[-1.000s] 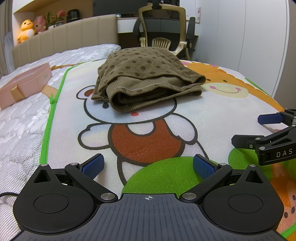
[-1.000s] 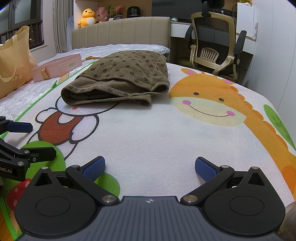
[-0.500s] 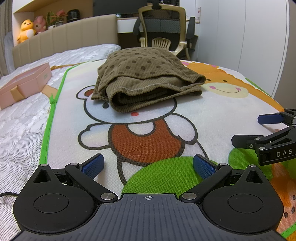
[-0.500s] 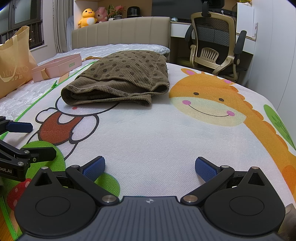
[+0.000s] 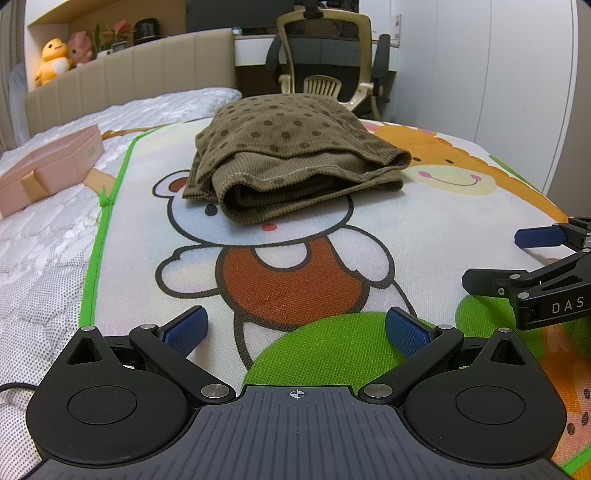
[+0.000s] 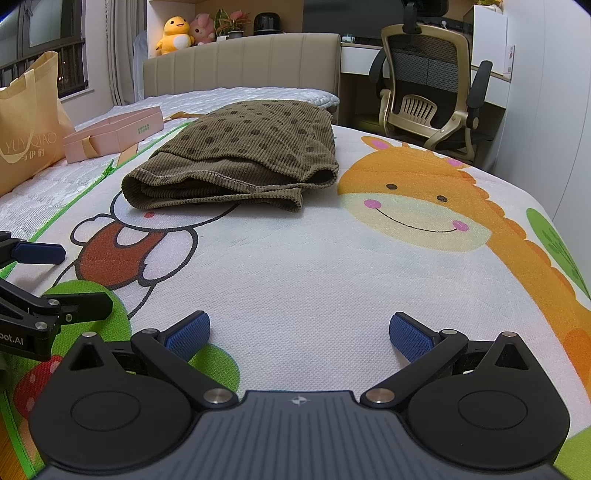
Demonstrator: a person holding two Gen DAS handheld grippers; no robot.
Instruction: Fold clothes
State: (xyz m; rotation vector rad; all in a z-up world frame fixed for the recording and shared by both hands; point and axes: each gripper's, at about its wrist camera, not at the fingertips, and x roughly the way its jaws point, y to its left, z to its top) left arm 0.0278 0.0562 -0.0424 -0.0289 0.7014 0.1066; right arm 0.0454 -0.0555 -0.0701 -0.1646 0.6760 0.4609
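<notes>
Garment (image 5: 291, 155) folded into a compact brown dotted bundle, resting on the cartoon mat (image 5: 424, 229) toward its far end, likely set aside as finished. Left gripper (image 5: 295, 326) and right gripper (image 6: 299, 332) low over the mat's near edge, side by side, level, fingers spread apart, empty, well short of the bundle.

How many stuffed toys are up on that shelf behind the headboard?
2. A yellow duck plush sits at the left, and a pink plush is right beside it, next to the potted plant. More may be hidden farther along the shelf.
</notes>
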